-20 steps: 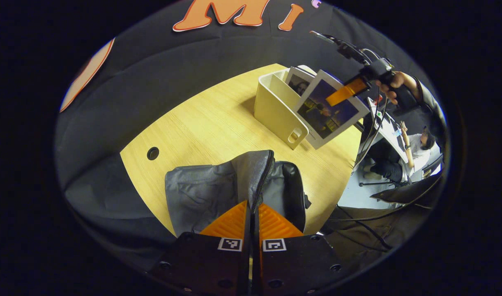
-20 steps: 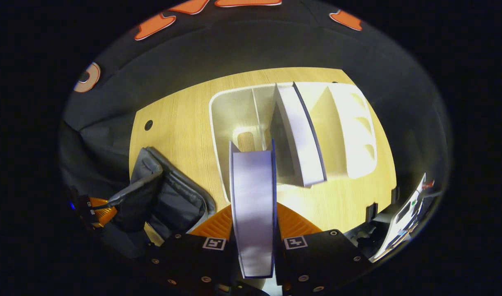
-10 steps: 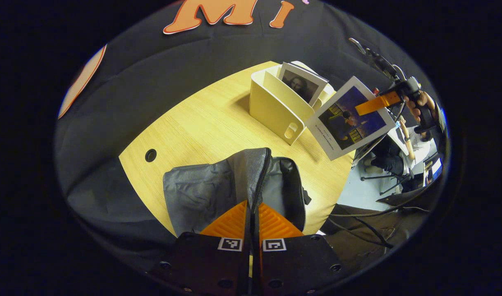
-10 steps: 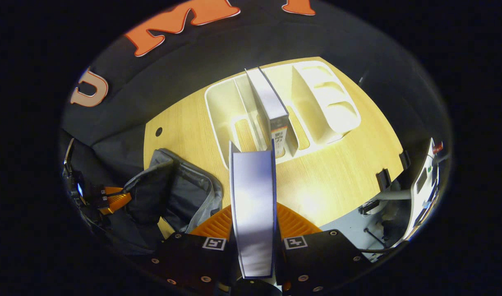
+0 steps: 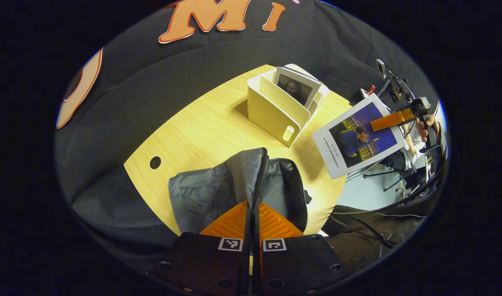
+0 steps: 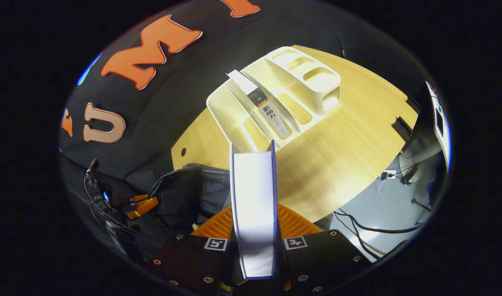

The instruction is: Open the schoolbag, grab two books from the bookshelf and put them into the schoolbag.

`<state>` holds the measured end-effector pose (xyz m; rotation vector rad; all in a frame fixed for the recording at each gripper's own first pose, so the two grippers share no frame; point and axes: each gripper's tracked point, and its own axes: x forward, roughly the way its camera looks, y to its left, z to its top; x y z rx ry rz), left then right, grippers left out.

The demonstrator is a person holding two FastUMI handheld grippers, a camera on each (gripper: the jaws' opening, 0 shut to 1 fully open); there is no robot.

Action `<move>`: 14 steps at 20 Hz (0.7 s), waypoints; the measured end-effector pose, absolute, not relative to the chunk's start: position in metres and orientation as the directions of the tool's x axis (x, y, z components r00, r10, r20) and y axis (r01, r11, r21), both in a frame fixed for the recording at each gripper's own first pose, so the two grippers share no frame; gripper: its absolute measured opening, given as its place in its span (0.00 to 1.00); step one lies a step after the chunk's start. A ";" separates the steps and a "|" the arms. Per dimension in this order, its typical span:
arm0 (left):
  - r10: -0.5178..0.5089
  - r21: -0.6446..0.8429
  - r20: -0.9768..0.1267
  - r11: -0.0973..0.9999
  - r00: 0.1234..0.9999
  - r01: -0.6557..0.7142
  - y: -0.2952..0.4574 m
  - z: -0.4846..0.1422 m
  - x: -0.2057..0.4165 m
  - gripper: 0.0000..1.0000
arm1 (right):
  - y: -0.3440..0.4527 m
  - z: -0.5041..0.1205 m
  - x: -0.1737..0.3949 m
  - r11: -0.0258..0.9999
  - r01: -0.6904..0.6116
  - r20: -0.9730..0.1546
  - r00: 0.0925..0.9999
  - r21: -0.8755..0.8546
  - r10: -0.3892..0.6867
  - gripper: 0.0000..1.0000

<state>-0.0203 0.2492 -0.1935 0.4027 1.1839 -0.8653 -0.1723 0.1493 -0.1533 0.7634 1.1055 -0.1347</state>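
Right claw [image 6: 253, 230] is clamped on the first book [image 6: 253, 205] and has it in the air off the desk's [image 5: 201, 127] edge, while the left claw [image 5: 254, 218] pinches the schoolbag's [image 5: 238, 185] zipper edge to hold it open. The opening looks narrow from here — a tilted book could catch the rim, or yank the fabric loose. Second book [image 5: 296, 88] sits in the bookshelf [image 5: 271, 111]

"影响力" on shelved book [image 6: 270, 116] spine

left gripper [image 5: 253, 213] pinches the schoolbag [image 5: 218, 189] flap; right gripper [image 5: 392, 120] holds a book [image 5: 358, 137] aloft.
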 end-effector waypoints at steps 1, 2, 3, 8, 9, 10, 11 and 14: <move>-0.370 -0.151 -0.921 0.629 0.124 0.762 0.250 -0.191 -0.018 0.04 | 0.152 -0.152 -0.170 0.729 0.455 -0.828 0.489 0.511 0.276 0.35; -0.370 -0.147 -0.920 0.631 0.129 0.761 0.251 -0.187 -0.017 0.04 | 0.155 -0.152 -0.168 0.714 0.450 -0.811 0.509 0.536 0.288 0.35; -0.373 -0.149 -0.919 0.633 0.130 0.760 0.251 -0.184 -0.016 0.04 | 0.160 -0.152 -0.165 0.699 0.440 -0.792 0.528 0.564 0.306 0.35; -0.373 -0.142 -0.916 0.650 0.150 0.747 0.253 -0.175 -0.010 0.02 | 0.219 -0.156 -0.142 0.628 0.358 -0.688 0.592 0.691 0.420 0.35; -0.373 -0.137 -0.914 0.656 0.161 0.742 0.253 -0.173 -0.008 0.05 | 0.233 -0.159 -0.139 0.616 0.345 -0.674 0.590 0.708 0.444 0.35; -0.372 -0.138 -0.914 0.656 0.159 0.742 0.253 -0.173 -0.010 0.02 | 0.242 -0.161 -0.136 0.606 0.331 -0.660 0.589 0.724 0.467 0.35; -0.373 -0.135 -0.913 0.657 0.165 0.742 0.254 -0.172 -0.009 0.02 | 0.254 -0.165 -0.131 0.597 0.322 -0.650 0.584 0.735 0.486 0.35; -0.369 -0.133 -0.913 0.667 0.171 0.733 0.257 -0.170 -0.008 0.02 | 0.283 -0.184 -0.120 0.573 0.311 -0.631 0.567 0.759 0.529 0.35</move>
